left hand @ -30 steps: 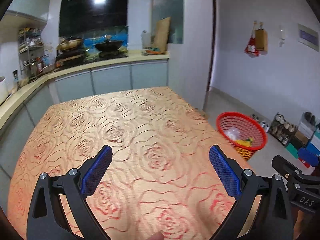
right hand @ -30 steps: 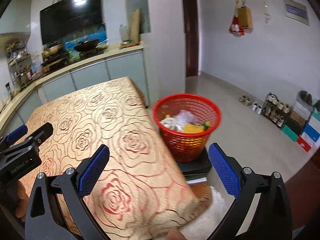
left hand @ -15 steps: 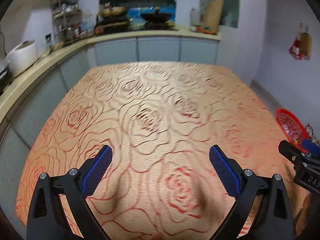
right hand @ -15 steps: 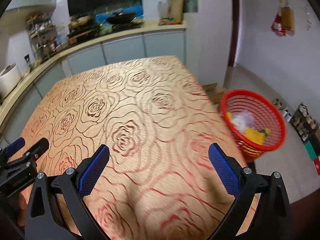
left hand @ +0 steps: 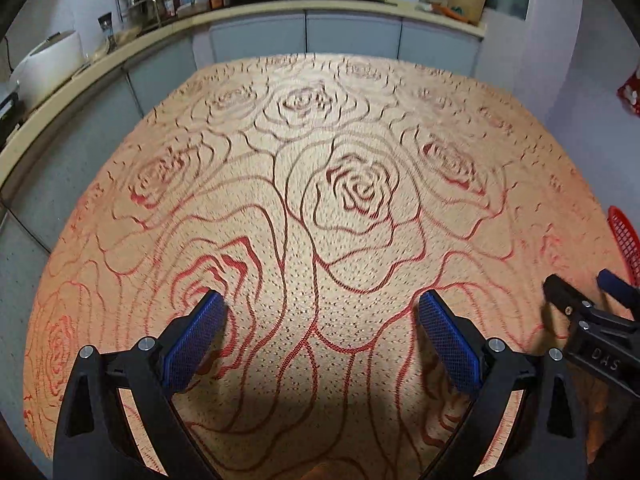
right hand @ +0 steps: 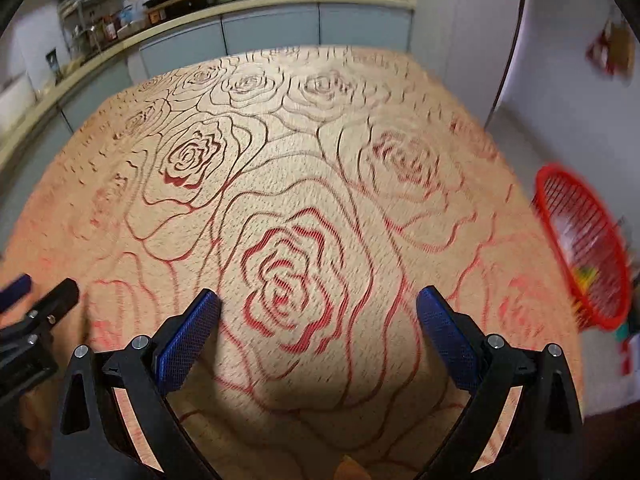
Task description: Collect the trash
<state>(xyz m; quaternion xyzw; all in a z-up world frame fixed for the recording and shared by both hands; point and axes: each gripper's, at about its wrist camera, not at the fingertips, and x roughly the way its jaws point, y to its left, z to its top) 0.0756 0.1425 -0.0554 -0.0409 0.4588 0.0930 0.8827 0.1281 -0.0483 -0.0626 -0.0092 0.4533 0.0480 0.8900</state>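
A red mesh basket (right hand: 580,248) stands off the table's right edge with yellow and white trash inside; only its rim (left hand: 624,240) shows in the left wrist view. My left gripper (left hand: 320,312) hovers open just above the rose-patterned tablecloth (left hand: 340,200), nothing between its blue pads (left hand: 196,340). My right gripper (right hand: 318,308) is open too, low over the cloth (right hand: 288,280), and shows as a black finger (left hand: 580,320) at the right of the left wrist view. No loose trash lies on the cloth in either view.
A kitchen counter (left hand: 280,6) with a wok, bottles and a rack runs behind the table. A white appliance (left hand: 44,60) sits on the counter at left. A white wall corner (right hand: 480,40) stands at the table's far right. Shoes and boxes lie on the floor beyond the basket.
Both grippers have tilted down and dropped close to the tablecloth. The right one swung left, away from the basket, which now sits at the frame's right edge. Both stayed open.
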